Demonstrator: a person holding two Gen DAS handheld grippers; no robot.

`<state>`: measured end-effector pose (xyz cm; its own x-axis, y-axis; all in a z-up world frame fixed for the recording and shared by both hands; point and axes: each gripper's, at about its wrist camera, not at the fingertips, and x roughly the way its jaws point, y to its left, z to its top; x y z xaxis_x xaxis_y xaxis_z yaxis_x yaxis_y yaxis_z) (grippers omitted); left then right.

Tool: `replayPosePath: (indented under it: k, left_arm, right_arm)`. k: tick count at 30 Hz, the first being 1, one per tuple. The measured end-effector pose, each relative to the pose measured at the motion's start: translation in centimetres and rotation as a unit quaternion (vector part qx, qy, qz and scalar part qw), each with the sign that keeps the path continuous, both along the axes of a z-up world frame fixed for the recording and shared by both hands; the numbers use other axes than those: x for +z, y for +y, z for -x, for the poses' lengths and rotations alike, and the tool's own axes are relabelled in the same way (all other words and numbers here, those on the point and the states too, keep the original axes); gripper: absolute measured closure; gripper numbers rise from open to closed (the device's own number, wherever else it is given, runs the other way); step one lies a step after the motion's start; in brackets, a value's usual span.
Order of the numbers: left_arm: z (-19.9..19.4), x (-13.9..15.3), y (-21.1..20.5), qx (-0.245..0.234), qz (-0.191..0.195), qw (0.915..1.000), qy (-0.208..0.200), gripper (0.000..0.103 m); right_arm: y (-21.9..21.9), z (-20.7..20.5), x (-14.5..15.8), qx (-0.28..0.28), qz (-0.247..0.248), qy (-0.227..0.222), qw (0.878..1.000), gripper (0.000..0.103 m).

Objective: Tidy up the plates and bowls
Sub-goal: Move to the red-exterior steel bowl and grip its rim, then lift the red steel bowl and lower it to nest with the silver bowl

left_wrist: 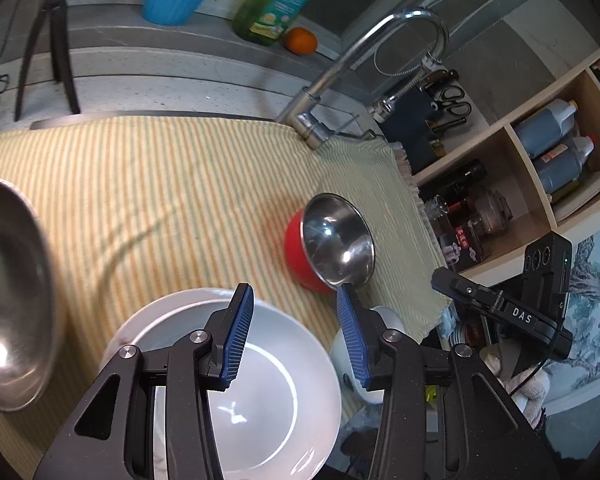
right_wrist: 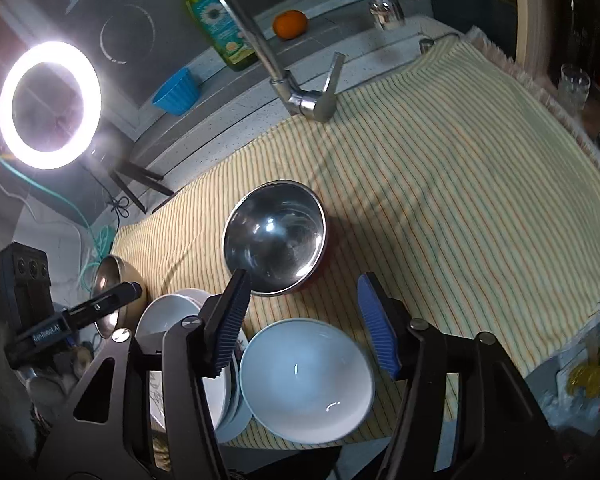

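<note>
Both grippers hang spread and empty, the left gripper (left_wrist: 296, 334) over the plates (left_wrist: 260, 380), the right gripper (right_wrist: 304, 320) over the white bowl (right_wrist: 306, 380) just beside them. Beyond the bowl, on the cloth (right_wrist: 440, 184), sits the red bowl (right_wrist: 276, 240), steel-lined. The white ones look glazed, slick and breakable, so I'd pinch the rim.
</note>
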<state>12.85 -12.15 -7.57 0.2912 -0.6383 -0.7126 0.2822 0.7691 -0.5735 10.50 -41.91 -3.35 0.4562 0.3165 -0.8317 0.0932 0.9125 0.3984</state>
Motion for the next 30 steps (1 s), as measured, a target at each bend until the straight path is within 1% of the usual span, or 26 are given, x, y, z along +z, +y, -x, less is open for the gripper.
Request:
replayPosePath:
  k: [3,7,9,13,20,24,26,28,30]
  left_arm:
    - [-1.0,-0.4,-1.5,-0.008,-0.001,1.0000,0.004,0.061]
    - [-2.6,-1.4,-3.4,-0.015,-0.008,0.9998,0.012,0.061]
    - [-3.4,-1.9,-4.1,-0.015,-0.013,0.9997,0.017,0.061]
    - [-4.5,-3.4,-5.0,-0.020,-0.014,0.9990,0.039,0.061]
    - [-5.1,-4.1,-6.2,-0.026,-0.028,0.9982,0.045,0.064]
    - [-5.3,-4.2,-6.6,-0.032,-0.038,0.9979,0.042,0.065]
    - [-5.5,-4.4,-6.7,-0.032,-0.041,0.9977,0.044,0.071]
    - [-5.6,-4.5,-6.8,-0.032,-0.042,0.9976,0.045,0.074]
    - [-5.7,-4.6,-6.8,-0.033,-0.043,0.9975,0.045,0.076]
  right_arm:
    - [-0.7,-0.9,-1.1,-0.008,-0.012,0.011,1.000,0.048]
    - [-1.1,-2.0,-2.6,-0.008,-0.031,0.026,0.999,0.054]
    - [-1.3,-2.6,-3.4,-0.009,-0.030,0.034,0.999,0.055]
    - [-1.7,-3.5,-4.9,-0.011,-0.050,0.051,0.997,0.060]
    - [-1.3,-4.6,-5.7,0.000,-0.043,0.057,0.997,0.063]
    - [-0.9,-5.4,-6.2,0.010,-0.037,0.062,0.997,0.073]
    - [-0.7,-5.7,-6.5,0.013,-0.036,0.066,0.997,0.077]
    - [-0.6,-6.0,-6.9,0.015,-0.038,0.072,0.997,0.085]
    - [-0.4,-6.2,-7.2,0.017,-0.039,0.075,0.996,0.087]
